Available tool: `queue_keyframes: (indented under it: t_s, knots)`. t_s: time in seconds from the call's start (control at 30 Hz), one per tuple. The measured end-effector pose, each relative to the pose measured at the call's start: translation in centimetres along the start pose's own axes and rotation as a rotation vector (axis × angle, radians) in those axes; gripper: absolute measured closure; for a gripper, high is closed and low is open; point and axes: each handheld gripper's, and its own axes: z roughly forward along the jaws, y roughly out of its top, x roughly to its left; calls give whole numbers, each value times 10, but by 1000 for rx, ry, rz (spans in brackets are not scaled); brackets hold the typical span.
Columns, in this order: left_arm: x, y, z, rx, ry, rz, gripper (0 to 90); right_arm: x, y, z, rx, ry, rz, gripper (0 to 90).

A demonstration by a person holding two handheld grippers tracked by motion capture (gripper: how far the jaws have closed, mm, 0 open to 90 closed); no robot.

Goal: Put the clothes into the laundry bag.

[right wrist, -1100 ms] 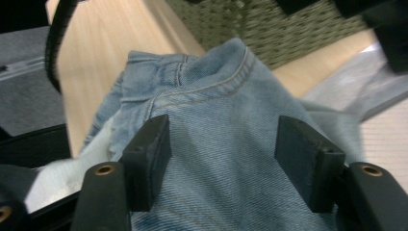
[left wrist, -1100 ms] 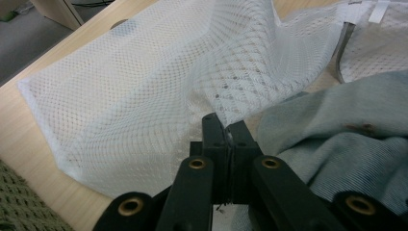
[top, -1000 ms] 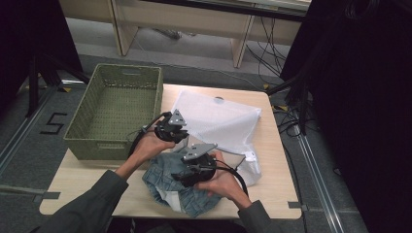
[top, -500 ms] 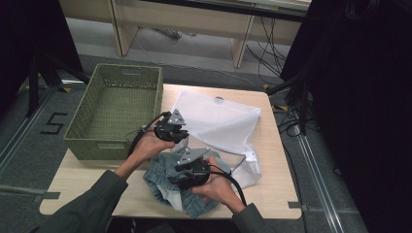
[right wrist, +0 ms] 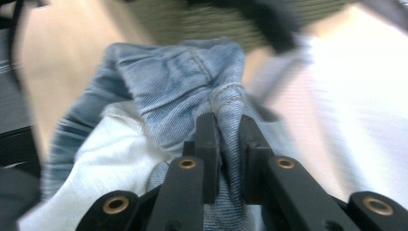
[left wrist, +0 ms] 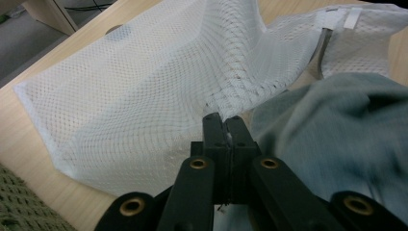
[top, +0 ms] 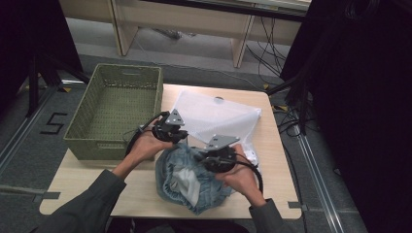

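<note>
A white mesh bag lies flat at the back of the wooden table. My left gripper is shut on the bag's near edge, and the mesh rises in a ridge from the jaws. A crumpled blue denim garment lies in front of the bag, its pale lining showing. My right gripper has just been closing its jaws, and they now pinch a stitched fold of the denim between the pads.
An empty green woven basket stands on the table's left side, close to my left hand. Bare tabletop runs along the front left. Dark stands and cables crowd the floor to the right of the table.
My right gripper dipped onto the denim, closed on a fold and moved up and to the right with it, bunching the garment. The left gripper has stayed put on the mesh bag.
</note>
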Motion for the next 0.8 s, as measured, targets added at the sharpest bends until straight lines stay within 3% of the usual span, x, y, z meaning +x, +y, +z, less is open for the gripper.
queue_keyframes:
  t_s: [0.13,0.17,0.37,0.4,0.5,0.53,0.7,0.8]
  knots:
    - [-1,3,-4,7,3,16,891,-26,-17,-5,37,-97,70,823]
    - [-1,3,-4,10,1,33,891,-31,-24,0,64,-117,78,823]
    - [-4,0,1,22,-15,24,891,-46,-60,36,207,-151,151,816]
    - [-5,0,1,21,-23,16,891,-45,-64,41,198,-155,167,815]
    - [-7,1,2,28,-26,42,890,-48,-65,43,189,-161,198,808]
    - [-8,2,2,29,-25,49,890,-49,-63,40,212,-144,220,804]
    - [-6,1,1,25,-28,26,890,-47,-58,31,166,-135,215,750]
    - [-6,1,2,19,-31,22,890,-47,-52,24,110,-140,204,705]
